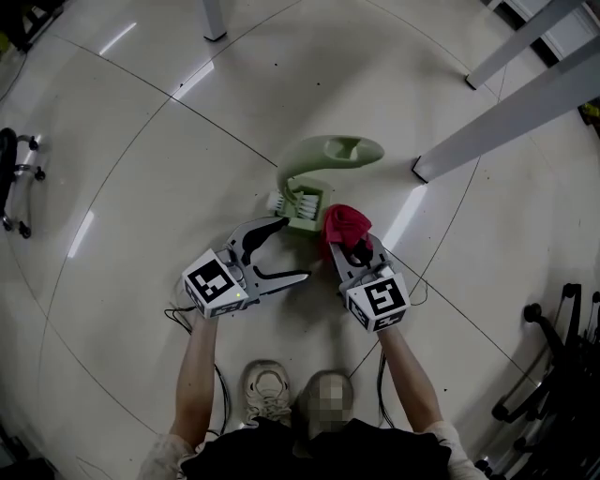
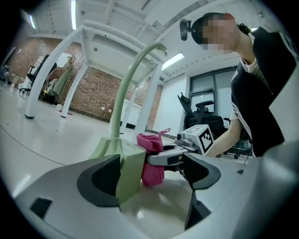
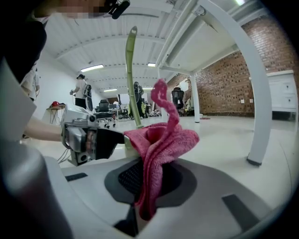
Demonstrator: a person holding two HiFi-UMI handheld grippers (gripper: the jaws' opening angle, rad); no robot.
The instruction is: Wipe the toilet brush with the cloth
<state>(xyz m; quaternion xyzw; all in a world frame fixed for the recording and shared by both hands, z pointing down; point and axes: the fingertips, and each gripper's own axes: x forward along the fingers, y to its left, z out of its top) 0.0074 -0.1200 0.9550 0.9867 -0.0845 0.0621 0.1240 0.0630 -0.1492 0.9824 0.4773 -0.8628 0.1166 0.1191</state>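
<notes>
A pale green toilet brush (image 1: 309,208) lies on the floor, its curved handle (image 2: 125,88) rising from a blocky head (image 2: 129,164) with white bristles (image 1: 282,202). My left gripper (image 1: 294,248) is open around the head; the green block rests against one pad (image 2: 100,179) and stands apart from the other. My right gripper (image 1: 354,251) is shut on a pink cloth (image 1: 347,225), which sits right beside the brush head on its right side. The cloth (image 3: 161,140) bunches up above the shut jaws, and the handle (image 3: 131,70) stands behind it.
White table legs (image 1: 525,103) slant across the floor at the upper right, with another leg (image 1: 214,19) at the top. Wheeled chair bases stand at the far left (image 1: 14,178) and lower right (image 1: 553,375). The person's shoe (image 1: 267,384) and cables lie just behind the grippers.
</notes>
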